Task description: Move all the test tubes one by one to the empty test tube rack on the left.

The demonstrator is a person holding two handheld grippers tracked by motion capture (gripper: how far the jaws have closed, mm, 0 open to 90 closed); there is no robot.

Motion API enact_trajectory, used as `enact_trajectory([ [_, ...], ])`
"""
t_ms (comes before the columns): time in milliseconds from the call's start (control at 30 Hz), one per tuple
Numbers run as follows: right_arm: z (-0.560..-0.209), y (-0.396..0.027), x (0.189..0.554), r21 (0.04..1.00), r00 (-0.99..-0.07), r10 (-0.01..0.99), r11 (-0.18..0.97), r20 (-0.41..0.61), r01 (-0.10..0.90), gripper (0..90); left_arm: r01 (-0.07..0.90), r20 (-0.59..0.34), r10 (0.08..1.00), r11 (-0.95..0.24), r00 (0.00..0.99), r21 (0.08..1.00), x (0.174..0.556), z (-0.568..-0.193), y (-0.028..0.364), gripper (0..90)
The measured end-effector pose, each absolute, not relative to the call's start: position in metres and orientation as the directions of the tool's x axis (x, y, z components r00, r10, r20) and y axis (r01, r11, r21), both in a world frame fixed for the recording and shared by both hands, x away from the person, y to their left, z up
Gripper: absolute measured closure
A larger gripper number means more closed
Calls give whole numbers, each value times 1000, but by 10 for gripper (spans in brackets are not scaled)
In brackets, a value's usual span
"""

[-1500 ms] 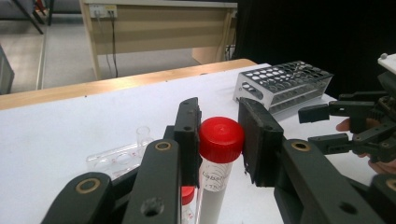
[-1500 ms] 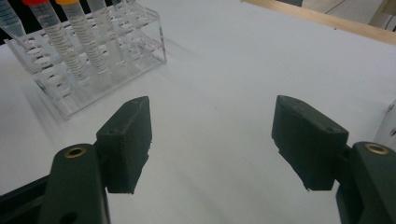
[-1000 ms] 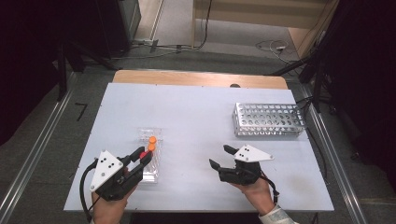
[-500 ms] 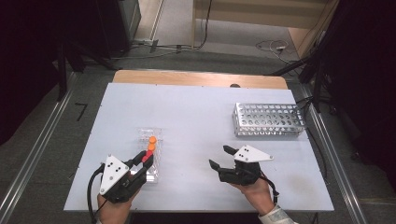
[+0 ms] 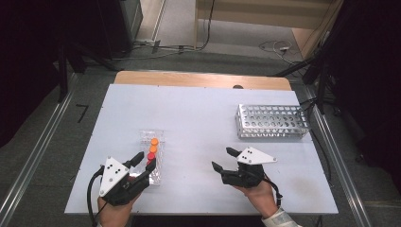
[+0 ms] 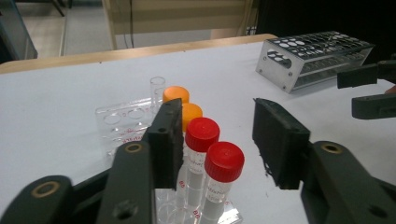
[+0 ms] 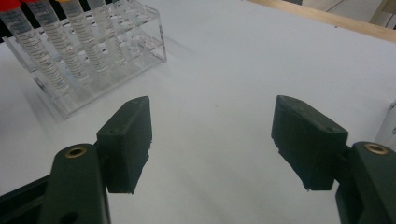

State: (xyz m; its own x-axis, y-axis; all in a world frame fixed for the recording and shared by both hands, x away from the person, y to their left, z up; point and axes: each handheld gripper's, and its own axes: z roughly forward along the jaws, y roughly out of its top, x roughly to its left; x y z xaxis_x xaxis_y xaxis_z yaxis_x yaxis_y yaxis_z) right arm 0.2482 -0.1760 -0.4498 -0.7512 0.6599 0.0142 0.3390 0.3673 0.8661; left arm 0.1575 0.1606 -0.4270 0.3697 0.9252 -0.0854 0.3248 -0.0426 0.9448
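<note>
A clear plastic rack (image 5: 145, 137) at the front left of the white table (image 5: 198, 109) holds two orange-capped tubes (image 5: 154, 144) and two red-capped tubes (image 5: 150, 160), all upright. My left gripper (image 5: 145, 161) sits at the rack's near end. Its jaws have just been opening. In the left gripper view the left gripper (image 6: 218, 109) stands open, and the nearest red-capped tube (image 6: 224, 161) is between the pads with a gap to the right pad. My right gripper (image 5: 222, 159) is open over bare table, with nothing between its fingers (image 7: 126, 140).
A metal tube rack (image 5: 272, 120) with several round holes stands at the back right, also seen in the left gripper view as the metal tube rack (image 6: 313, 58). A wooden strip (image 5: 203, 79) runs along the table's far edge. The clear rack (image 7: 93, 88) lies to the right gripper's left.
The left gripper's jaws have spread apart around the front red-capped tube, and that hand has slid slightly toward the table's front edge. The right gripper has not moved.
</note>
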Motion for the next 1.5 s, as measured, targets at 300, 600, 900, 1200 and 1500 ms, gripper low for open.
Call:
enact_trajectory([
  [300,-449,-178,249,867,-746,665,360,20,345,271,332,-111,934,-9,339,943,160,-427,165,307],
  [600,-450,-181,251,868,-741,671,357,19,345,271,322,-153,942,51,299,945,163,-421,184,289],
  [900,-450,-183,252,868,-732,681,352,20,351,270,323,-158,955,71,250,944,166,-422,200,279],
  [1200,-450,-193,253,870,-716,697,334,30,362,267,333,-158,965,81,210,939,169,-425,212,255],
  [1500,-447,-202,254,877,-701,712,317,31,361,266,344,-156,970,85,185,935,172,-429,217,240],
])
